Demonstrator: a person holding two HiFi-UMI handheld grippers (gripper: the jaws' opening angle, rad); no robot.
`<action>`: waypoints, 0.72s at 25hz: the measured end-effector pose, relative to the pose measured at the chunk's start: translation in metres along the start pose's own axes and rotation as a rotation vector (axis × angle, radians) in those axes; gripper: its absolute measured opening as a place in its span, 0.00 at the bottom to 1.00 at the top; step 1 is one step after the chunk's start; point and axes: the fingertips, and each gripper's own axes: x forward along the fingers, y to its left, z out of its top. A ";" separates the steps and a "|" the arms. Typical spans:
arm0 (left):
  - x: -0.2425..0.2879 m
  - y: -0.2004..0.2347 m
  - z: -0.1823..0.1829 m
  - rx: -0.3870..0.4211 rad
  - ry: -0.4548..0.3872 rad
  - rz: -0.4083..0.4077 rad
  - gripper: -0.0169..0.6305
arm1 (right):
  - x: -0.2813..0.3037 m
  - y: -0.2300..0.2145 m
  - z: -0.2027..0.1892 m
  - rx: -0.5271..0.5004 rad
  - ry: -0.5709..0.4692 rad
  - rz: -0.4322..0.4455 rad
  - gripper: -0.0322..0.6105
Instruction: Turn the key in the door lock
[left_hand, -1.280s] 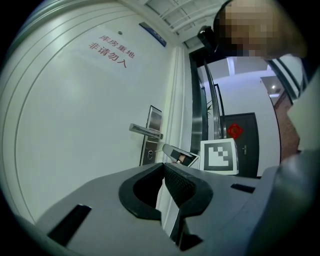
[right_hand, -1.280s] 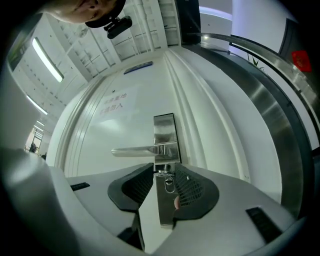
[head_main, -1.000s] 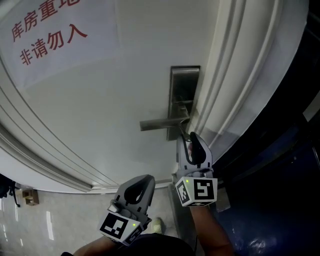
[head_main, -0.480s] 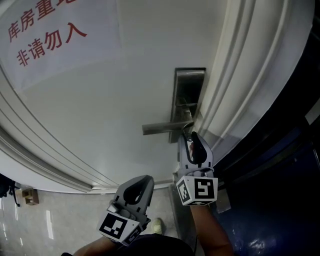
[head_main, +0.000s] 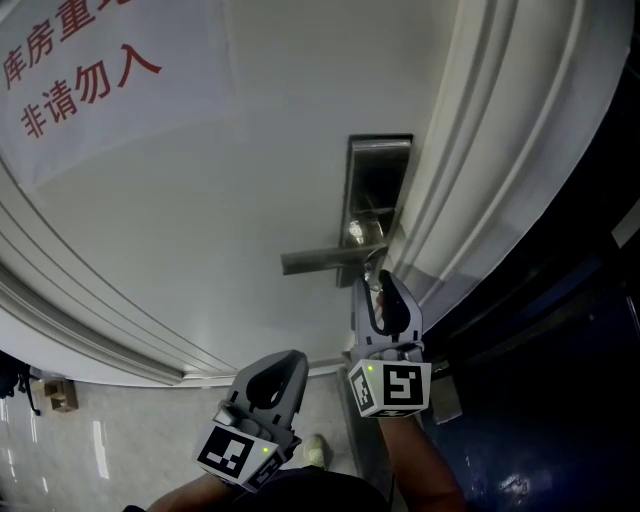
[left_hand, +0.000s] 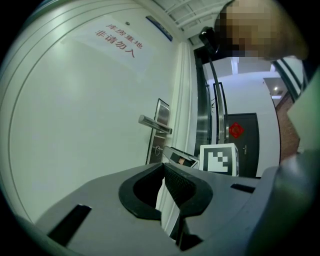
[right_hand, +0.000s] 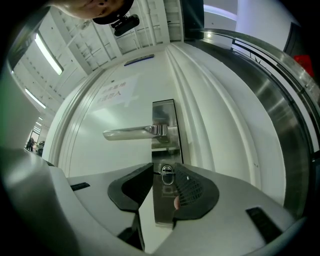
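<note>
A steel lock plate (head_main: 380, 175) with a lever handle (head_main: 320, 262) sits on the white door. My right gripper (head_main: 372, 285) is just under the handle, up against the plate. In the right gripper view the lock cylinder (right_hand: 166, 173) shows between the fingertips of the right gripper (right_hand: 164, 167), whose jaws stand apart. A thin dark line runs from the cylinder to the left jaw; I cannot make out a key. My left gripper (head_main: 288, 358) hangs low and away from the door. Its tips touch in the left gripper view (left_hand: 164, 166), with nothing held.
A paper notice (head_main: 90, 80) with red characters is stuck on the door's upper left. White frame moulding (head_main: 480, 150) runs beside the lock plate, with a dark space (head_main: 560, 350) to its right. Pale floor tiles (head_main: 100, 440) show at the bottom left.
The head view has shifted slightly. My right gripper stays under the handle at the lock plate, a touch closer. The left gripper has not moved.
</note>
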 end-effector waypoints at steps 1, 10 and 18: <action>0.000 0.000 -0.001 0.000 0.003 0.000 0.05 | 0.000 0.000 0.001 -0.007 0.006 -0.005 0.26; 0.000 -0.002 0.000 -0.004 -0.003 -0.005 0.05 | 0.002 0.001 0.002 -0.041 0.050 -0.033 0.26; -0.001 -0.003 -0.001 0.005 -0.001 -0.004 0.05 | 0.002 0.000 -0.014 -0.127 0.091 -0.028 0.26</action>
